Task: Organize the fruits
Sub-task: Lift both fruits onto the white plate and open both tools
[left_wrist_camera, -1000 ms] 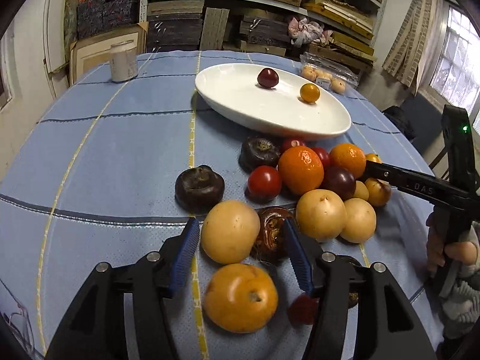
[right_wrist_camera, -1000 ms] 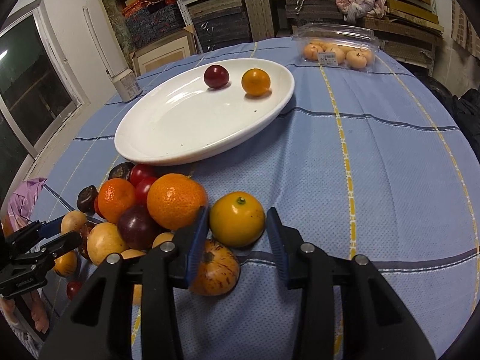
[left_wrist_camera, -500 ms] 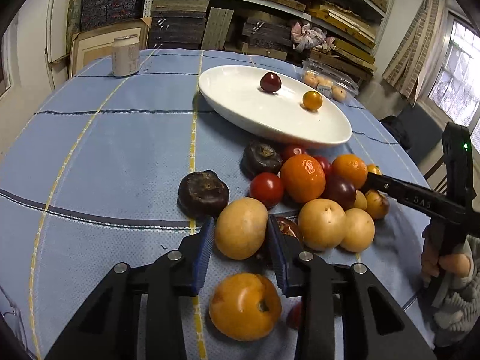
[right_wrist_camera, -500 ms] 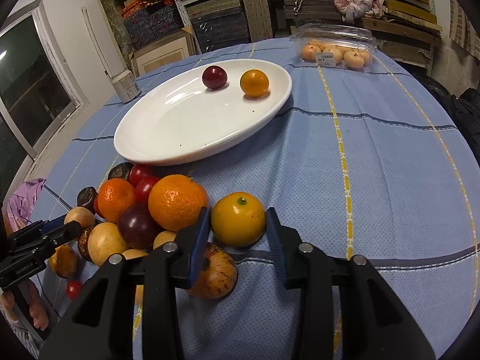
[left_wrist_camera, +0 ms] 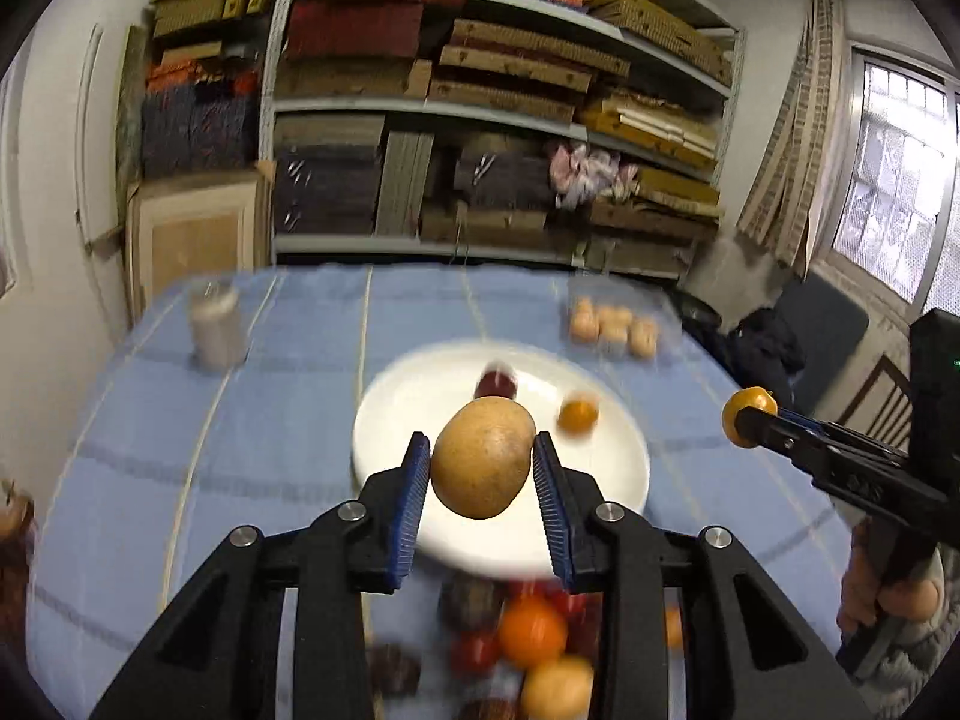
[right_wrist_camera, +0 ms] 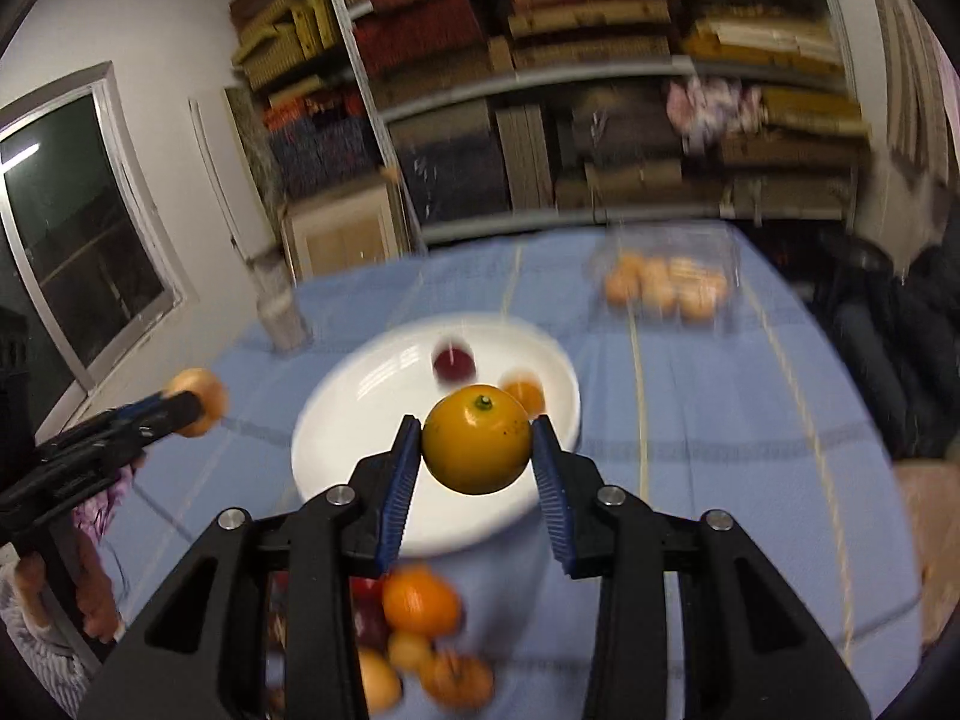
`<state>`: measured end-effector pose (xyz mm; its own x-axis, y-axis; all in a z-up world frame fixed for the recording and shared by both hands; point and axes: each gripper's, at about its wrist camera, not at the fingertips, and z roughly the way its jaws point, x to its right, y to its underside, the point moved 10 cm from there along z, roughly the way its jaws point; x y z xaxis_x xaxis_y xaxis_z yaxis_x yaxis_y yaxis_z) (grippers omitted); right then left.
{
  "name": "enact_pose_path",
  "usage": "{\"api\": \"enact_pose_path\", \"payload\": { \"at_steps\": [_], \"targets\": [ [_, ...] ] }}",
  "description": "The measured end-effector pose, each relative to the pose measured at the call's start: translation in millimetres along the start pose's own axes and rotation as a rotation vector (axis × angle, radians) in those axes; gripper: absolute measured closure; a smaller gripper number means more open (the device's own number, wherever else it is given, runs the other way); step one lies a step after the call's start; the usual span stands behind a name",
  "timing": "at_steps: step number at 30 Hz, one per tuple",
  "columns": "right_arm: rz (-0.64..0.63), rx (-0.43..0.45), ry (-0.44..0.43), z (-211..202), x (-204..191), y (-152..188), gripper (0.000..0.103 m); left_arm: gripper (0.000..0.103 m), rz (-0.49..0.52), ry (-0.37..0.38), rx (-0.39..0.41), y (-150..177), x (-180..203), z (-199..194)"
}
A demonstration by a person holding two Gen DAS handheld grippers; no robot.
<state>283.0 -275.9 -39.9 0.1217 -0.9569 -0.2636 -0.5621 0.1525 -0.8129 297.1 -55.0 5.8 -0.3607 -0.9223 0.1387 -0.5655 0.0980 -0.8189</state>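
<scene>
Tan, speckled and egg-shaped, the smooth-skinned fruit [left_wrist_camera: 483, 466] sits clamped in your left tool [left_wrist_camera: 482, 495] above the white oval plate [left_wrist_camera: 390, 438]. Your right tool [right_wrist_camera: 475, 468] grips a glossy yellow-orange citrus [right_wrist_camera: 477, 447], green stem-end up, over that plate.

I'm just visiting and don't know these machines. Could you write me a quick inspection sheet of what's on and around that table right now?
Surface: round table with blue cloth, pale stripes.
Job's things: white plate holding a dark red fruit and a small orange fruit; pile of mixed fruit at the near edge.
Clutter: clear box of pale fruit; a pale can, blurred.
Grippers: left claw shut on a tan fruit; right claw shut on a yellow-orange citrus; both raised.
Cables: nothing seen.
Surroundings: shelves of stacked boxes, windows at either side.
</scene>
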Motion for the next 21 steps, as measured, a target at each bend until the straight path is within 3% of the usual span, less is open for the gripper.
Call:
{"api": "enact_pose_path", "payload": {
  "at_steps": [3,8,12,13,16,18,20,21],
  "targets": [
    [-0.008,-0.028,0.001,29,-7,-11,0.066,0.067,0.003,-0.011,-0.043,-11,1,38],
    [-0.015,-0.187,0.02,107,-10,29,0.066,0.067,-0.056,-0.012,-0.223,33,-16,112],
    [-0.069,-0.248,0.053,133,-10,52,0.065,0.068,-0.062,-0.016,-0.246,47,-25,125],
    [-0.077,-0.23,0.066,131,-9,51,0.065,0.067,-0.065,-0.022,-0.236,46,-28,122],
    [-0.048,-0.148,0.05,106,-9,35,0.059,0.052,-0.082,-0.03,-0.2,43,-34,106],
    [-0.03,-0.081,0.036,79,-10,27,0.049,0.039,-0.086,-0.047,-0.164,41,-36,90],
    [-0.025,-0.017,0.029,54,-9,22,0.028,0.028,-0.094,-0.075,-0.115,42,-40,64],
    [-0.028,0.031,0.034,36,-9,25,0.023,0.021,-0.104,-0.082,-0.09,45,-43,51]
  ]
}}
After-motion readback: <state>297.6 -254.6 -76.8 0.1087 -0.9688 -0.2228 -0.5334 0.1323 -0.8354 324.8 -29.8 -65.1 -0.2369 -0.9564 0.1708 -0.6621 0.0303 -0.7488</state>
